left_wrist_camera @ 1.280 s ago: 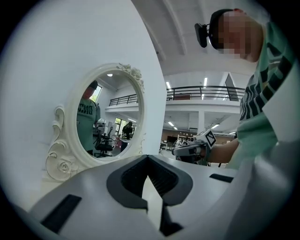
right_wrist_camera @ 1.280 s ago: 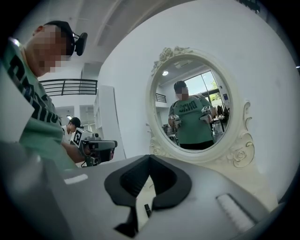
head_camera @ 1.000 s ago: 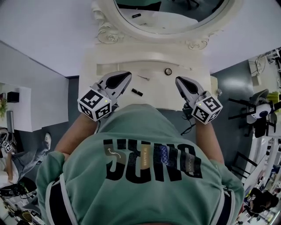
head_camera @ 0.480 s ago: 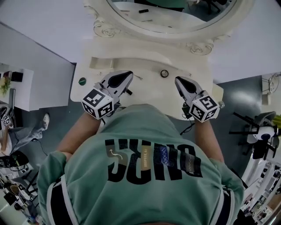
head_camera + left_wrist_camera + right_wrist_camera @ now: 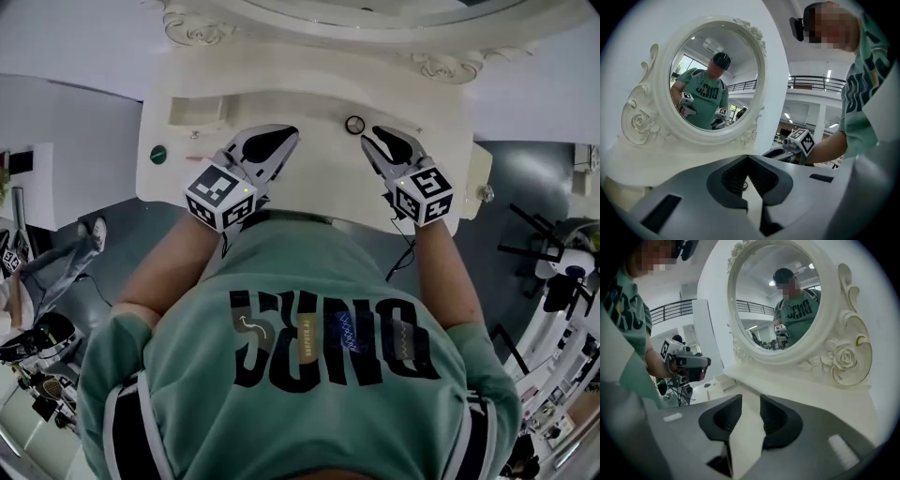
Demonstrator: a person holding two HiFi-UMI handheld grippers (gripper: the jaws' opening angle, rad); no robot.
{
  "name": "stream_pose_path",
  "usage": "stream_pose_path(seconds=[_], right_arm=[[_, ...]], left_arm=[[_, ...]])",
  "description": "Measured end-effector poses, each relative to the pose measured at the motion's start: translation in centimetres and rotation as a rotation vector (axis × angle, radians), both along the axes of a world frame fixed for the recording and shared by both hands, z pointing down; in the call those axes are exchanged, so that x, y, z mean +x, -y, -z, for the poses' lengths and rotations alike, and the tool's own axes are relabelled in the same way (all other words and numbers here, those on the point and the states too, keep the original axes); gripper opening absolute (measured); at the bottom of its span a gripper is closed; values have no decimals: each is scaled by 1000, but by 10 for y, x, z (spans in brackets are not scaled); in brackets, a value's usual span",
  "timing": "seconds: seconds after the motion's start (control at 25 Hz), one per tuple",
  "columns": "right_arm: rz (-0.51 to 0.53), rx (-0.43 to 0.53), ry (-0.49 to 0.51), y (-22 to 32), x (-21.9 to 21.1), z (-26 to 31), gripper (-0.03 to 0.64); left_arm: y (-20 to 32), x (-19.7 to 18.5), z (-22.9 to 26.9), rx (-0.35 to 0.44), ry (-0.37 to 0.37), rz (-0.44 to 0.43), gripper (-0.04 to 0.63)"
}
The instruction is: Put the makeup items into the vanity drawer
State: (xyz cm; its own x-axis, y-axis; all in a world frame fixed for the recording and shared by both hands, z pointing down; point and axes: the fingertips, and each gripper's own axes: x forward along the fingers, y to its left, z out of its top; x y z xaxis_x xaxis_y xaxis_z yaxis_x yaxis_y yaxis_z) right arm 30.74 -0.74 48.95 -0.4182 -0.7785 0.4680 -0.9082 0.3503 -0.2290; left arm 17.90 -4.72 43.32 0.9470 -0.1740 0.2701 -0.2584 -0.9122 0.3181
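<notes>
Head view: a small round item with a dark rim (image 5: 354,124) lies toward the back of the cream vanity surface (image 5: 309,84), just beside the tip of the right claw (image 5: 370,139) and farther from the left claw (image 5: 286,141). A round green-lidded pot (image 5: 157,154) sits near the surface's left edge. A tiny pink item (image 5: 194,135) lies between that pot and the left claw, too small to identify. I cannot make out the drawer itself.

The left claw's jaws meet tip to tip and grip nothing. The right claw's jaws have just been opening and now stand partly apart, with only bare surface between them. Both claws hover over the front half of the surface, each with a marker cube (image 5: 222,195) at its rear. A black cable (image 5: 403,253) hangs below the right one.

A low cream box (image 5: 197,111) stands at the back left of the surface. Behind everything rises an oval mirror (image 5: 715,77) in a carved cream frame. The person's green sweatshirt (image 5: 319,356) fills the foreground and covers the surface's front edge.

Around the vanity are a white wall (image 5: 75,37) and a grey floor (image 5: 525,187), with dark equipment stands (image 5: 553,272) at the right. The gripper views show a bright hall with a railed balcony (image 5: 820,82).
</notes>
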Motion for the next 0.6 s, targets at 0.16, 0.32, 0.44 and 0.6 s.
stream_pose_path(seconds=[0.16, 0.32, 0.44, 0.6], right_arm=[[-16, -88, -70, 16, 5, -54, 164], [-1, -163, -155, 28, 8, -101, 220], [12, -225, -202, 32, 8, -128, 258], [-9, -278, -222, 36, 13, -153, 264]], left_arm=[[8, 23, -28, -23, 19, -36, 3], [12, 42, -49, -36, 38, -68, 3], [12, 51, -59, -52, 44, -86, 3], [8, 55, -64, -78, 48, -102, 3]])
